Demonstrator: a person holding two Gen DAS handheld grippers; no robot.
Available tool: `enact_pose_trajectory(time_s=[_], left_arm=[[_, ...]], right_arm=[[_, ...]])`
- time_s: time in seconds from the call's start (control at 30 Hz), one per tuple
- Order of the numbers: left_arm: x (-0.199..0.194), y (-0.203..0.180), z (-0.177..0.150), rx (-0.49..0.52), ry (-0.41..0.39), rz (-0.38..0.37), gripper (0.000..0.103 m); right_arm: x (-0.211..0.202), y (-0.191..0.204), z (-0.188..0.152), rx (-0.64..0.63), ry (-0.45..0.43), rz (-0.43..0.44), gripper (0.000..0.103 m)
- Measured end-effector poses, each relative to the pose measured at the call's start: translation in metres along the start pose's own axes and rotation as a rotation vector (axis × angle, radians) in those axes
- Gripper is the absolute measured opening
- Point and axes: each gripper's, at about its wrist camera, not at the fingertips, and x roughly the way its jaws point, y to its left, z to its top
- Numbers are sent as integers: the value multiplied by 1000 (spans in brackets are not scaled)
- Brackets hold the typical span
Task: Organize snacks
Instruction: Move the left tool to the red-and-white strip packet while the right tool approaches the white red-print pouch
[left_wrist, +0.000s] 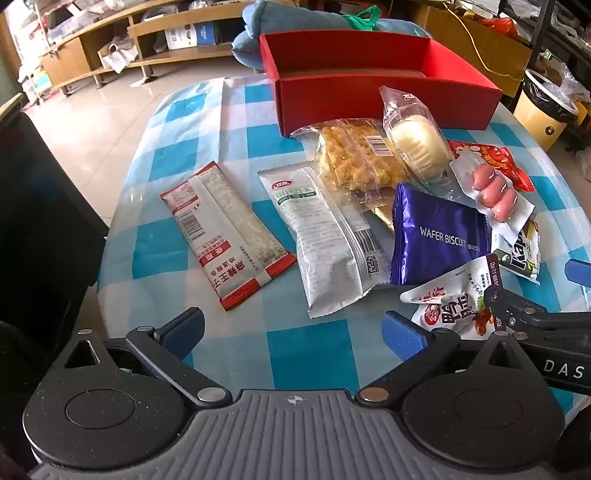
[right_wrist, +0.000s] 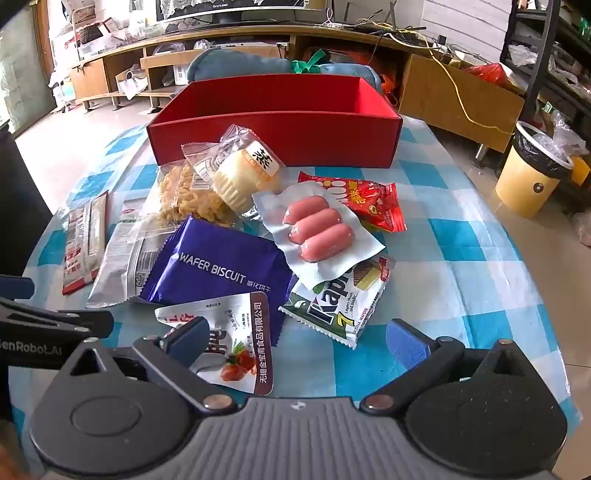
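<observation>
So both tongs are spread wide and holding nothing, hovering over the near edge of the table (left_wrist: 229, 350) with its glossy blue-and-white checked cloth. The left tongs (left_wrist: 293, 330) sit above a bare patch of cloth, and the right tongs (right_wrist: 295, 338) hang over the white foil pouch with red print and a food photo (right_wrist: 236, 343), its near end just under the left finger, no pinch on it that I can see. Looks like the very start of the job: the open red cardboard box (right_wrist: 273, 136) at the far side seems empty from these angles, and every snack is still out in front of it in a loose, overlapping heap, probably just dumped there to be sorted into the box. Lots of slippery stuff here. The purple foil packet marked WAFER BISCUIT (right_wrist: 218, 266) is flat and crinkly with zigzag ends, and the vacuum-sealed clear pack of three pink sausages (right_wrist: 317, 229) rests on top of its corner, lumpy and tight. Under that pokes a white-and-green Kapi wafer wrapper (right_wrist: 332, 310). The clear bag with a round pale ridged cake (right_wrist: 240, 173) leans right against the box wall, next to a see-through bag of crumbly golden pastry (left_wrist: 360, 157). Off to the left, lying apart, is a long flat red-and-white sachet (left_wrist: 225, 232) beside a silvery white-and-green pillow pack (left_wrist: 325, 240).
</observation>
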Motion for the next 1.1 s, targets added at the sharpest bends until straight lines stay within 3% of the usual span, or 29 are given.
enact_pose_trajectory(time_s=[0.47,1.1], left_arm=[[5,2,-1,-6,24,7,102],[13,10,1,-43,49,7,102]], right_arm=[[6,9,-3,-68,20,31,98],[13,11,-3,-67,57,60,98]])
